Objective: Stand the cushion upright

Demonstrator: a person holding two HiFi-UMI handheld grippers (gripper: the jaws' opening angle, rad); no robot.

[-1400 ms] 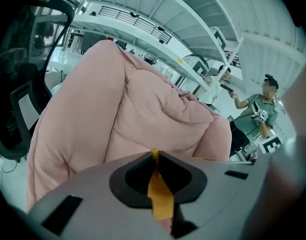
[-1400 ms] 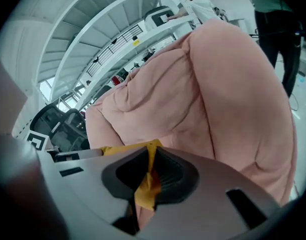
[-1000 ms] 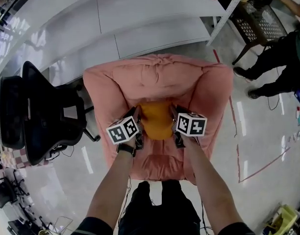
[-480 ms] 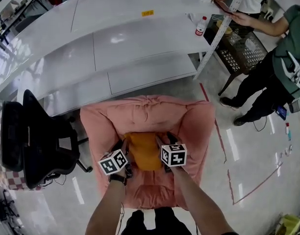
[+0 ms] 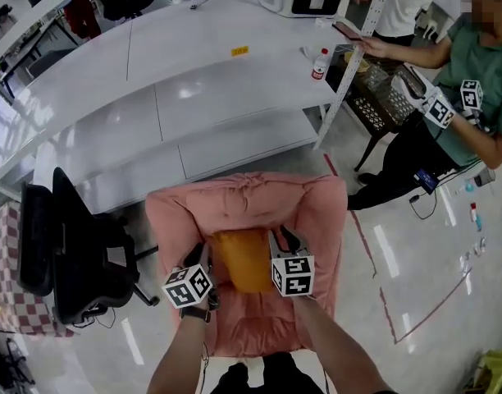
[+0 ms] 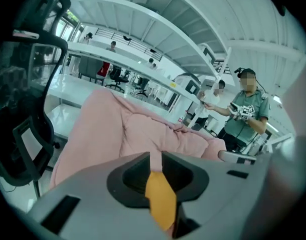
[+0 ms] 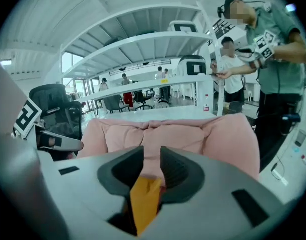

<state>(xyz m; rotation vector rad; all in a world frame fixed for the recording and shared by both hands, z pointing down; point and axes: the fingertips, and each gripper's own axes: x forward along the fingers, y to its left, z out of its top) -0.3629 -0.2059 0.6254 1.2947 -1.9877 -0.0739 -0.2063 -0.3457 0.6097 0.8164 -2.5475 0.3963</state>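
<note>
Fingers of left gripper (image 5: 203,258) and right gripper (image 5: 280,240) were closing on the cushion (image 5: 244,259), its fabric between both pairs, one gripper at each side edge; long axis ran up-frame.

Since a second ago both tools have risen: the left tool (image 5: 205,258) and right tool (image 5: 279,242) now hang higher over the pink armchair (image 5: 243,195), and the orange cushion (image 5: 244,259) has come up with them. Each tool's jaws are closing, with orange fabric between them. The head view has tipped upward, taking in more white shelving (image 5: 193,72).
</note>
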